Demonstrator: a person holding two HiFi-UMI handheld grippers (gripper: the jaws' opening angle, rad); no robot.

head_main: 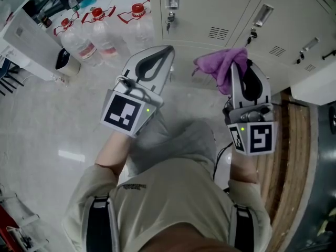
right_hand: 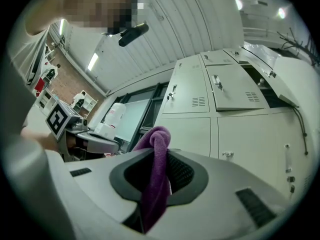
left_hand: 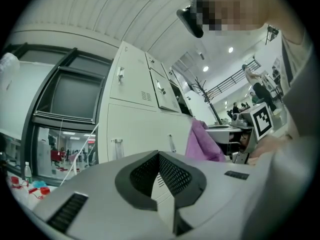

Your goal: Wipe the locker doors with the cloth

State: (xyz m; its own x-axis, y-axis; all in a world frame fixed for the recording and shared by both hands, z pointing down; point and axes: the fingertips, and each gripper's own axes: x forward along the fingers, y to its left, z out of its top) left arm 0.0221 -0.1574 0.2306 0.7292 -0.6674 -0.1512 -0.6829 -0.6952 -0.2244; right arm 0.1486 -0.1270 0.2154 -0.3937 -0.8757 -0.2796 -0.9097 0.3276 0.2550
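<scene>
Lockers behind; left gripper closed (right gripper clamps one cloth).

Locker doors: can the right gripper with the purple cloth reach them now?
Probably yes. The right gripper, shut on the cloth, points toward the locker doors with nothing between them, though it is not touching them yet.

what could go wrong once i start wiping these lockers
1. The cloth is pinched in the right gripper by a thin fold only, with most of it bunched beyond the jaws. Rubbing may tug it loose.
2. Keys hang from the locker doors, so the loose cloth could snag on them.
3. Bottles stand on the floor to the left and a sideways step might knock them over.
</scene>
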